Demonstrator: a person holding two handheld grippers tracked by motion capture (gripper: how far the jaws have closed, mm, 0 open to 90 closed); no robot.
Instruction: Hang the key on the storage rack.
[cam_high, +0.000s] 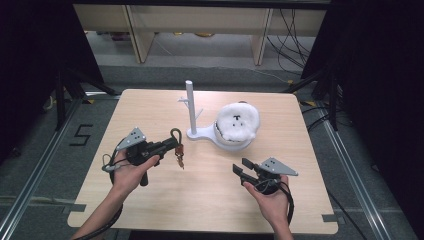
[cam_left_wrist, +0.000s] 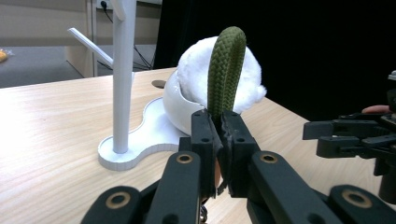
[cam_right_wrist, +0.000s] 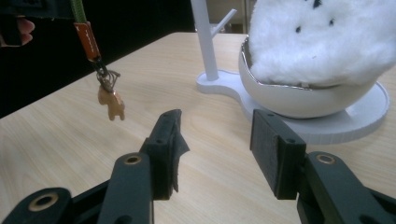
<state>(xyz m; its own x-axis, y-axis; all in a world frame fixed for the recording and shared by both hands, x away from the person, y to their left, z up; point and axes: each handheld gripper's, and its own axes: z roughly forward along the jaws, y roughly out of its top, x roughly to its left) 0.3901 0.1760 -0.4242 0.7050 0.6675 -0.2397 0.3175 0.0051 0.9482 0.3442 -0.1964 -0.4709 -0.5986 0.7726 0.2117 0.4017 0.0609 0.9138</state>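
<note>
My left gripper (cam_high: 172, 142) (cam_left_wrist: 219, 123) is shut on the green rope loop (cam_left_wrist: 226, 70) (cam_high: 175, 133) of a keychain, held above the table left of centre. An orange tab and a small tan animal charm (cam_right_wrist: 111, 103) (cam_high: 180, 161) dangle below it. The white stand (cam_high: 191, 107) (cam_left_wrist: 122, 79) (cam_right_wrist: 205, 42) with a post and side pegs rises at the table's middle. Its base carries a white bowl (cam_right_wrist: 299, 100) (cam_left_wrist: 180, 109) holding a fluffy white plush (cam_high: 238, 121) (cam_right_wrist: 322, 42) (cam_left_wrist: 198, 70). My right gripper (cam_high: 242, 168) (cam_right_wrist: 217, 135) is open at the front right, with nothing between its fingers.
The wooden table (cam_high: 150, 195) has bare surface at the front and left. Beyond its far edge stand pale cabinet legs (cam_high: 142, 35) and loose cables (cam_high: 295, 35) on the floor. Dark curtains flank both sides.
</note>
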